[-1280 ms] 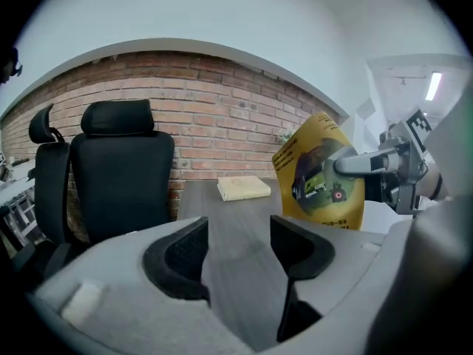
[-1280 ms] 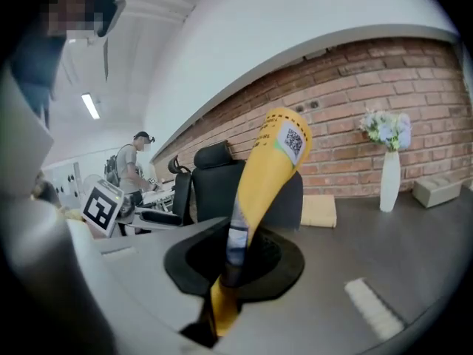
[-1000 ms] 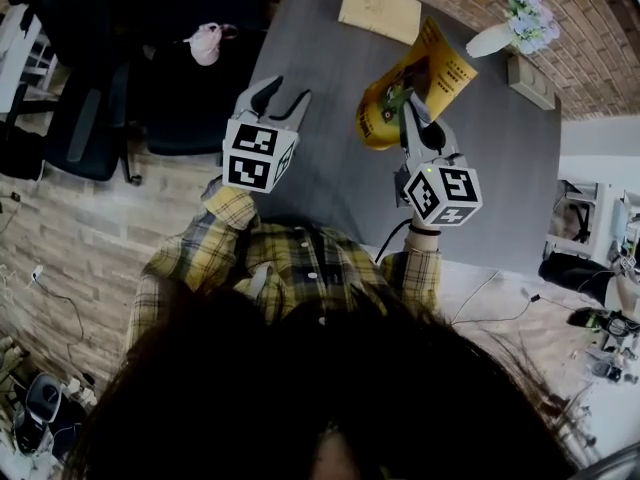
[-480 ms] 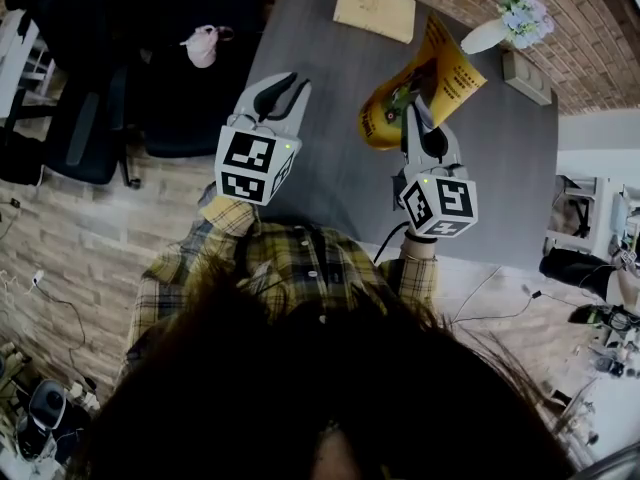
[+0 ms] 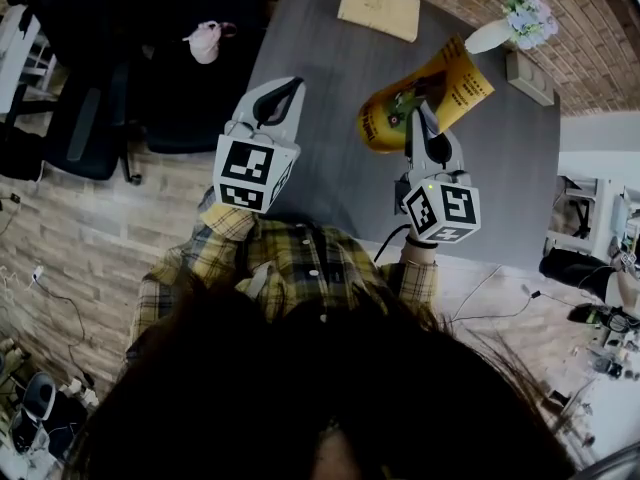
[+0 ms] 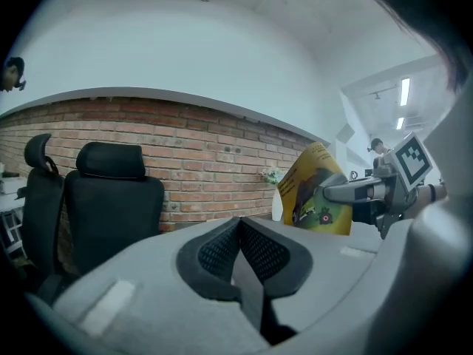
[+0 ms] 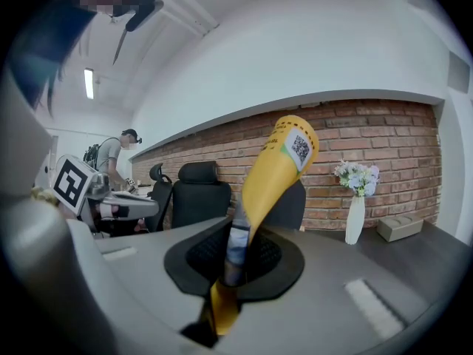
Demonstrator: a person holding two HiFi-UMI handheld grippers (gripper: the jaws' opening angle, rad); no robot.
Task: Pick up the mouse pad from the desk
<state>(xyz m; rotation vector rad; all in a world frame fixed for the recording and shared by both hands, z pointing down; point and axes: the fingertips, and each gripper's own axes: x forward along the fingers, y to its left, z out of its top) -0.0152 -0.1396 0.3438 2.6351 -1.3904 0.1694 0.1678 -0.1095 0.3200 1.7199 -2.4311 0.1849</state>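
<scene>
1. Since our right claw [image 5: 420,111] is clenched on the yellow mouse pad [image 5: 450,78], which curls up clear of the table [image 5: 330,118], we judge the pick-up essentially done.
2. Our left claw [image 5: 293,85] has just been closing, on nothing.
3. Bare table lies beneath; the flower vase [image 5: 497,34] and tan booklet [image 5: 378,8] sit well apart, near its far edge.
</scene>
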